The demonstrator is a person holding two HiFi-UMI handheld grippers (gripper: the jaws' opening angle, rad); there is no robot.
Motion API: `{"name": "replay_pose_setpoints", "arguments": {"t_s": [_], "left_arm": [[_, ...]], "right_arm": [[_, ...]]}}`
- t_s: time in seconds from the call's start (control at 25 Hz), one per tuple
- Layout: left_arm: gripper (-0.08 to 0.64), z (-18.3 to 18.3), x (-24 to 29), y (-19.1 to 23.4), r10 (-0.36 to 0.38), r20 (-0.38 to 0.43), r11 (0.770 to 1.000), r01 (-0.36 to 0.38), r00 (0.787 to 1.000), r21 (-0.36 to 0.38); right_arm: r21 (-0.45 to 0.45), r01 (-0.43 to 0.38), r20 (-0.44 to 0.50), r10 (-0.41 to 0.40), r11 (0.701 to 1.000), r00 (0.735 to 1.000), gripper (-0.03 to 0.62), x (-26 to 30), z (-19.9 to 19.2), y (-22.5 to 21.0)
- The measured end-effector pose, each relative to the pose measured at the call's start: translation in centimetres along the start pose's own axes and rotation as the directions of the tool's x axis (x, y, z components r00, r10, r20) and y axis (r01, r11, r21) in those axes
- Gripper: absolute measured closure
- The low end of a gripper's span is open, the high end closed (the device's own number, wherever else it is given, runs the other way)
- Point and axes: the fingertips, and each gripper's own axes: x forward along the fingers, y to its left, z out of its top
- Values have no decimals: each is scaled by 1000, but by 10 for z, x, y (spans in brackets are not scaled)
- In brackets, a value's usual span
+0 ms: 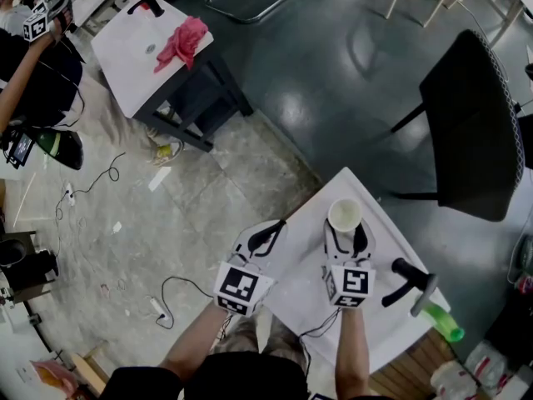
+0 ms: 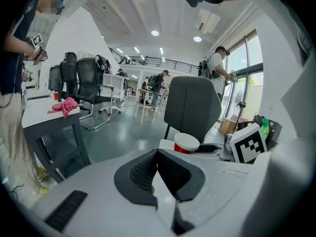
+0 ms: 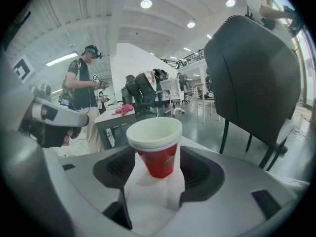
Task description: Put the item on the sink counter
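A red paper cup [image 1: 345, 213] with a white inside stands upright near the far edge of the white sink counter [image 1: 300, 277]. My right gripper [image 1: 345, 230] has its jaws on either side of the cup. In the right gripper view the cup [image 3: 154, 132] rests on the counter between the black pads [image 3: 116, 169], with a gap at each side, so the right gripper [image 3: 158, 154] is open. My left gripper [image 1: 277, 225] hovers over the counter's left edge. Its pads meet at the tips with nothing in them, so the left gripper [image 2: 157, 154] is shut. From there the cup [image 2: 186, 143] shows to the right.
A black faucet [image 1: 408, 280] and a green bottle [image 1: 441, 323] stand at the counter's right end. A black chair [image 1: 466, 123] is beyond the counter. A second white table with a pink cloth [image 1: 183, 40] stands far left, with another person [image 1: 25, 65] beside it. Cables lie on the floor [image 1: 166, 294].
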Motion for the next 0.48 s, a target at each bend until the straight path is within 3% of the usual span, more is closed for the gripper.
{"name": "replay_pose_setpoints", "arguments": {"t_s": [0.48], "left_arm": [[558,4,-17,-6,-4,7,1000,4,1000,-6]], "right_arm": [[-12,17,2,-17,1000,1000,313,-15,6,6]]}}
